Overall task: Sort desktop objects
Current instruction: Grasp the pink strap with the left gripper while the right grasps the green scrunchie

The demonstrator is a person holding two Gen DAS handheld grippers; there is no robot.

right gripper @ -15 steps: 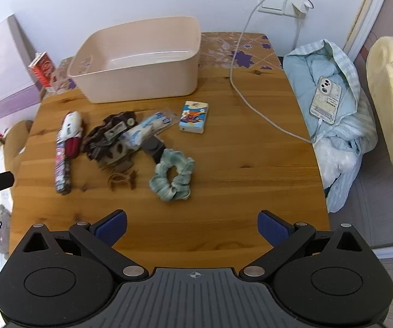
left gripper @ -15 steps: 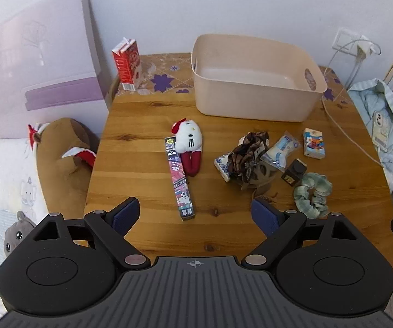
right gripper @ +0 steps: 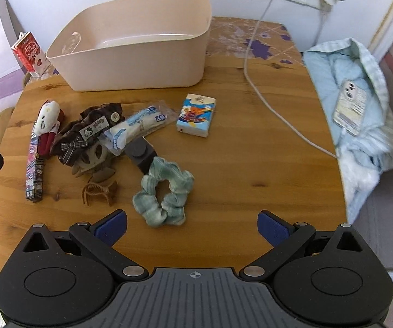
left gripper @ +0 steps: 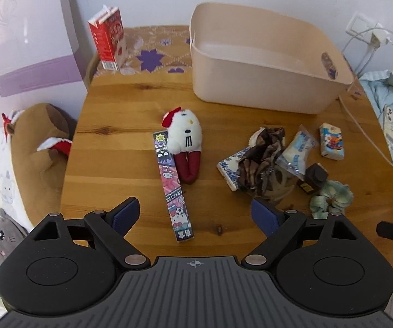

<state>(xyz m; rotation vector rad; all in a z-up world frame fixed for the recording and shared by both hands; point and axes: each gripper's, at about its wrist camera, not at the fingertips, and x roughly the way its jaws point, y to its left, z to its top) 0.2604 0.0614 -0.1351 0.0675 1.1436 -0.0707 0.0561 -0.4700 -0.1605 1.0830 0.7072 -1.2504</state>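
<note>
A beige bin (left gripper: 262, 93) (right gripper: 130, 65) stands empty at the back of the wooden table (left gripper: 120, 158). In front of it lie a white plush cat (left gripper: 184, 134) (right gripper: 47, 117), a long cartoon box (left gripper: 173, 188) (right gripper: 33, 172), a brown plaid scrunchie (left gripper: 262, 155) (right gripper: 87, 134), a blue-white packet (left gripper: 299, 147) (right gripper: 136, 125), a tissue pack (left gripper: 330, 142) (right gripper: 196, 114), a dark block (left gripper: 315, 177) (right gripper: 140, 153), a green scrunchie (left gripper: 330, 199) (right gripper: 163, 191) and a brown claw clip (right gripper: 99, 191). My left gripper (left gripper: 193, 216) hangs open above the cartoon box's near end. My right gripper (right gripper: 192, 227) is open, just short of the green scrunchie.
A red carton (left gripper: 109, 41) (right gripper: 29, 54) stands at the back left corner. A white cable (right gripper: 262, 95) runs from a wall socket across the table's right side. A blue garment with a phone (right gripper: 351, 106) lies off the right edge. Plush toys (left gripper: 32, 147) sit left of the table.
Both grippers have come lower and closer to the table, so the objects look larger. Nothing on the table has moved.
</note>
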